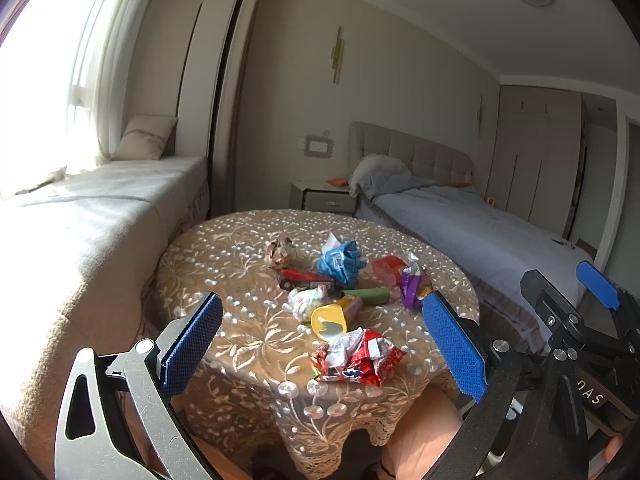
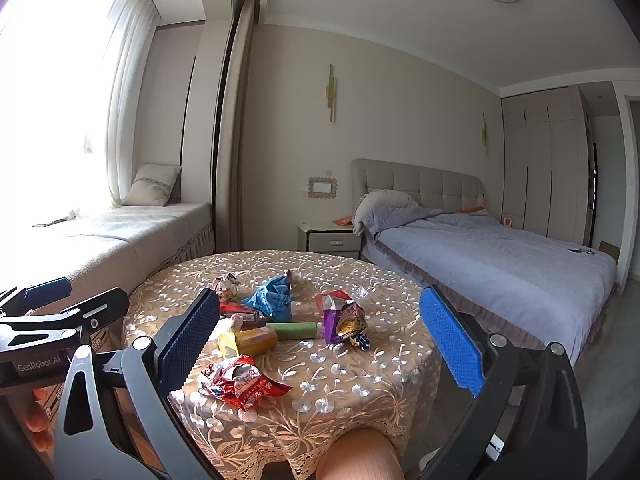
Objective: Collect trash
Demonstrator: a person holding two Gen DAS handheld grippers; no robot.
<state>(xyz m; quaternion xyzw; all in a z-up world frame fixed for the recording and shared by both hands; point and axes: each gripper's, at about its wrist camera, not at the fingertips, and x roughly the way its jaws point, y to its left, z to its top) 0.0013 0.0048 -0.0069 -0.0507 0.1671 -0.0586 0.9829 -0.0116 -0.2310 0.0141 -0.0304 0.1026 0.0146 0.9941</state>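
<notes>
Several pieces of trash lie on a round table with a lace cloth point(image 1: 240, 248) point(image 2: 380, 280). Nearest is a crumpled red wrapper point(image 1: 356, 356) point(image 2: 242, 382). Behind it lie a yellow bottle point(image 1: 332, 316) point(image 2: 248, 340), a green tube point(image 1: 368, 296) point(image 2: 294, 330), a purple wrapper point(image 1: 412, 288) point(image 2: 340, 318), a blue crumpled bag point(image 1: 340, 262) point(image 2: 272, 298) and white tissue point(image 1: 306, 300). My left gripper point(image 1: 320, 348) is open and empty, above the table's near edge. My right gripper point(image 2: 316, 344) is open and empty, beside it; it also shows in the left wrist view point(image 1: 576, 292).
A window seat with a cushion point(image 2: 154, 184) runs along the left. A bed with grey bedding point(image 2: 500, 256) stands to the right, a nightstand point(image 2: 330, 238) behind the table. A person's knee point(image 2: 360, 456) is under the table's front edge.
</notes>
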